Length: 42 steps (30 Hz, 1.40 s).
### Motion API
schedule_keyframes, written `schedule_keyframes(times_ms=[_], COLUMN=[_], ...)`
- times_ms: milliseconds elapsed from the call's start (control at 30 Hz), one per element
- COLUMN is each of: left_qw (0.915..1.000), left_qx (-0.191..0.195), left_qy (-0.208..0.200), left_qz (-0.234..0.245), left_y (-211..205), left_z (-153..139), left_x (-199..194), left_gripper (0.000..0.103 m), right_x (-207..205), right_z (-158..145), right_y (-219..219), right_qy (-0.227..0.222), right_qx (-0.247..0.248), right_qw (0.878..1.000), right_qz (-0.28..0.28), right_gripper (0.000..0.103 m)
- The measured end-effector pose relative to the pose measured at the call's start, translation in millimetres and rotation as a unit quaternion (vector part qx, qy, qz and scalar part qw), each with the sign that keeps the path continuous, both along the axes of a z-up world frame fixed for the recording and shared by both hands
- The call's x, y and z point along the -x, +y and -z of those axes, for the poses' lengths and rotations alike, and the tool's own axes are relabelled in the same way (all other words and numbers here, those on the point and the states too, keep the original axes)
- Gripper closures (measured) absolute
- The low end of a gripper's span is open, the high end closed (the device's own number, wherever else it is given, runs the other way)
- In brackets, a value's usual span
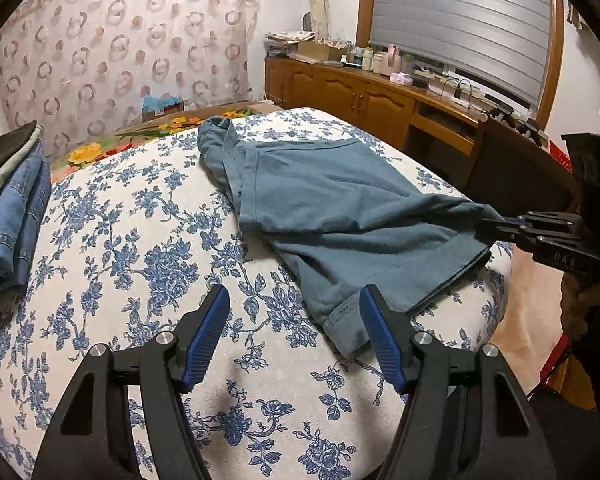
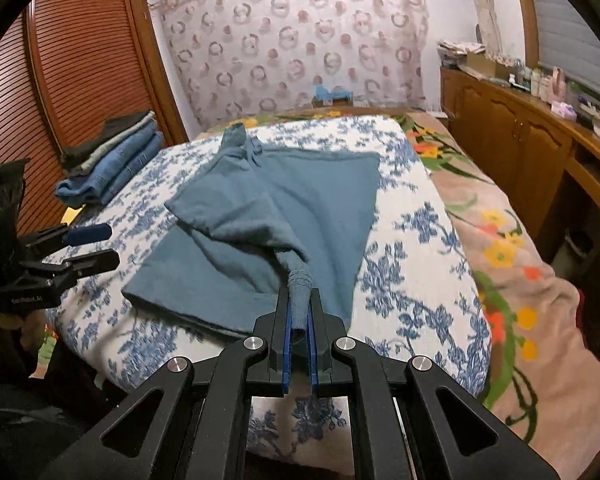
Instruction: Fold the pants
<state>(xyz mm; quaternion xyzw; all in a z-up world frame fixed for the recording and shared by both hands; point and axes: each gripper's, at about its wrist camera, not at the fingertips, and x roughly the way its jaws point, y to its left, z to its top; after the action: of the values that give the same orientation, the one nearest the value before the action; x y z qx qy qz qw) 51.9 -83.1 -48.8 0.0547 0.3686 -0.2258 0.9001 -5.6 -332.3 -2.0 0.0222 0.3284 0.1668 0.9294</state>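
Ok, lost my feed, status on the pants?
Right gripper shut on teal pants, pulling cuff. Left gripper open, empty. Folded stack clear of pants.

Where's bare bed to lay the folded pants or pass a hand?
Free: the floral sheet between the denim stack and the teal pants, and the near strip under the open left gripper. Crowded: the right edge, where the right gripper pinches the pants.

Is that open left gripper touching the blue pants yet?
Apart. In the left wrist view the left gripper hangs open over the flowered sheet, and bare sheet shows between its fingers and the pants.
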Motion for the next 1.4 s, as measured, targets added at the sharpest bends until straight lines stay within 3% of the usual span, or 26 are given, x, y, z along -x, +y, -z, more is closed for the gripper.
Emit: schedule_keyframes(times_ms=[367,633,867,967,1100,1400], left_qw=[0.9998,0.9993,0.9996,0.9995,0.9993,0.9979], left_qx=[-0.005,-0.004,0.005,0.009,0.012,0.02], left_qy=[0.02,0.037,0.027,0.021,0.015,-0.002], left_qz=[-0.001,-0.003,-0.011,-0.02,-0.032,-0.062], left_y=[-6,-6,-2,3,11,33], left_z=[15,24,19,15,10,-2], left_x=[-5,-7,-6,-7,-10,-16], left_gripper=[0.035,0.034,0.034,0.034,0.034,0.034], right_x=[-1,7,13,7,-10,-47], right_z=[10,-2,-16,-16,-15,-17], right_y=[-9,-16,-21,-17,-5,32], right_qy=[0.024,0.011,-0.016,-0.016,-0.013,-0.015], right_qx=[-0.013,-0.005,0.004,0.011,0.013,0.026], right_qw=[1.0,1.0,1.0,1.0,1.0,0.998], right_qz=[0.005,0.023,0.021,0.014,-0.003,-0.049], right_gripper=[0.097,0.075,0.068,0.067,0.058,0.057])
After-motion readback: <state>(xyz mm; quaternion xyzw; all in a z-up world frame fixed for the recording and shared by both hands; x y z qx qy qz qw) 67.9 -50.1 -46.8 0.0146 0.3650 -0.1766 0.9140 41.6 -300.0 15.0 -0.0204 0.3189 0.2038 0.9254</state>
